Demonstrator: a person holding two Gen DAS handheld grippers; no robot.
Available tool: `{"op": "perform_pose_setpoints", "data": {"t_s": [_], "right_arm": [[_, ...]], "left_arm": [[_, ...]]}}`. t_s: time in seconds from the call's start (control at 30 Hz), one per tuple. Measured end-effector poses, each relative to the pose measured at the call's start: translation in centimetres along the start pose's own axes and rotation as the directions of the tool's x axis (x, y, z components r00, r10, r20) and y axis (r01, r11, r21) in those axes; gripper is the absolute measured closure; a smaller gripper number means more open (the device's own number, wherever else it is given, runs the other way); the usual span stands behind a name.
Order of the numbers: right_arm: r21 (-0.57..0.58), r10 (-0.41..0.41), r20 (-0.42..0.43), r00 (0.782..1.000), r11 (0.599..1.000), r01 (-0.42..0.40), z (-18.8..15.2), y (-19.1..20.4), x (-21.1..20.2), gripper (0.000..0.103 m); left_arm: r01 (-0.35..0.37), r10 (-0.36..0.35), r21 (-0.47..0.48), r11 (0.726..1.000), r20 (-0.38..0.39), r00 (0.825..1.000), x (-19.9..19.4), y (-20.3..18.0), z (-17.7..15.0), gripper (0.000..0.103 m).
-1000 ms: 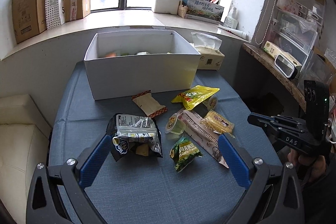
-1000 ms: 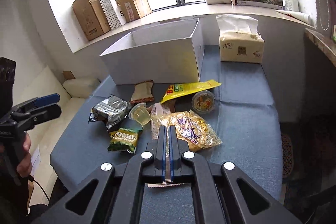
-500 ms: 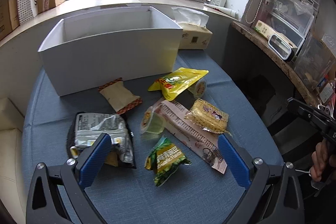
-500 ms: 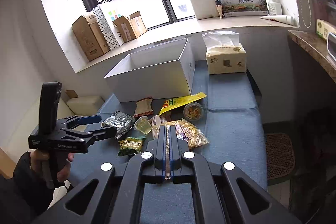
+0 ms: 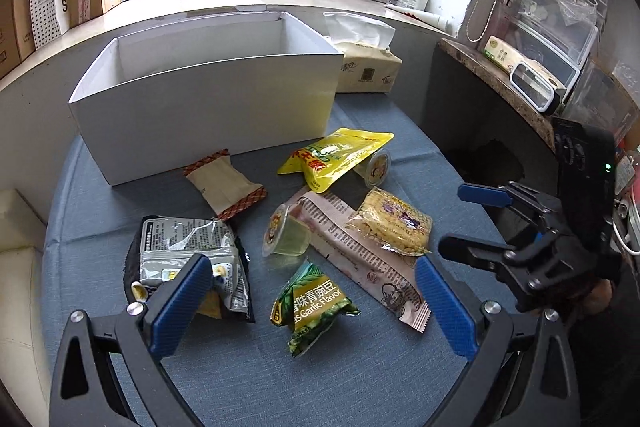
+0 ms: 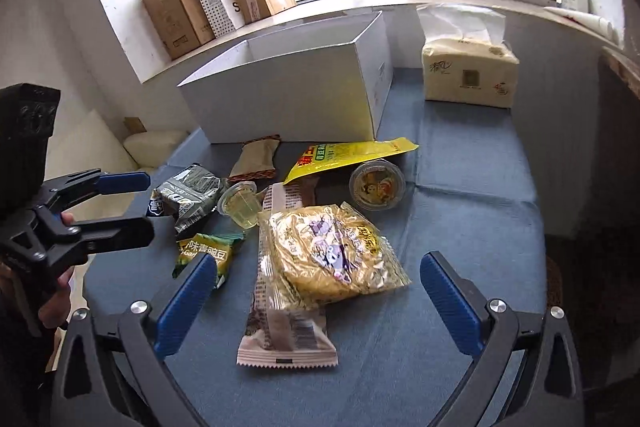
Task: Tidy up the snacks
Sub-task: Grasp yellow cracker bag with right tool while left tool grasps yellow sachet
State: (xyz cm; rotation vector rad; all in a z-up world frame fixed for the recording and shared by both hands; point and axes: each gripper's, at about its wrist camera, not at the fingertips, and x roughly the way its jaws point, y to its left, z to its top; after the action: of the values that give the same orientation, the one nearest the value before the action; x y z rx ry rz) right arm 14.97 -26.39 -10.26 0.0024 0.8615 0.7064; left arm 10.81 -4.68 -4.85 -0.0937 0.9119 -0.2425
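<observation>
I hold both tools over the table (image 5: 380,379), pointing down at the spread of snacks. My right gripper (image 6: 320,295) has just been opening and its jaws now stand wide, with nothing pressed between them; the noodle pack (image 6: 332,255) and the long pale wrapper (image 6: 280,307) under it lie between the blue pads on the cloth, untouched. My left gripper (image 5: 312,303) is spread wide too and grips nothing; the green pea bag (image 5: 314,305) lies between its fingers, and the silver-and-black pack (image 5: 188,251) sits just at the left pad. Near the middle a jelly cup (image 5: 288,233) lies on its side, touching the long wrapper. A brown bar (image 5: 224,183) lies just in front of the white box (image 5: 208,107). A yellow pouch (image 5: 336,155) rests on a second cup (image 6: 376,183) by the box's right corner. The box stands at the far edge, open at the top; I cannot see its floor. A tissue pack (image 6: 468,73) stands to its right.
</observation>
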Motion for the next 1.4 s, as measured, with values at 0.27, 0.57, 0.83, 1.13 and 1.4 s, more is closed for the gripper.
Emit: {"op": "perform_pose_setpoints", "data": {"t_s": [0.27,0.57,0.83,1.13,1.4], "right_arm": [[-0.012,0.054,-0.114,0.992,0.998,-0.055,1.1,-1.1,5.3,0.000],[-0.016,0.059,-0.142,0.988,0.998,-0.062,0.1,-1.1,5.8,0.023],[-0.005,0.044,-0.018,0.999,0.999,-0.044,-0.7,-0.2,-0.3,0.024],[0.079,0.007,0.107,0.994,0.997,-0.016,-3.4,-0.4,-8.0,0.024],[0.149,-0.010,0.115,0.993,0.989,-0.007,-5.4,-1.3,-9.9,0.024]], "left_arm": [[-0.029,0.029,-0.004,1.000,-0.002,1.000,-0.7,1.0,-0.7,0.000],[-0.028,0.029,0.019,0.999,-0.014,0.999,0.1,0.5,-0.2,0.000],[0.013,-0.006,0.158,0.987,-0.042,0.999,3.5,-2.3,3.8,0.000],[0.117,-0.048,0.320,0.940,-0.217,0.975,12.3,-3.7,9.1,0.000],[0.067,0.052,0.374,0.925,-0.299,0.953,17.6,-3.1,8.8,0.020]]}}
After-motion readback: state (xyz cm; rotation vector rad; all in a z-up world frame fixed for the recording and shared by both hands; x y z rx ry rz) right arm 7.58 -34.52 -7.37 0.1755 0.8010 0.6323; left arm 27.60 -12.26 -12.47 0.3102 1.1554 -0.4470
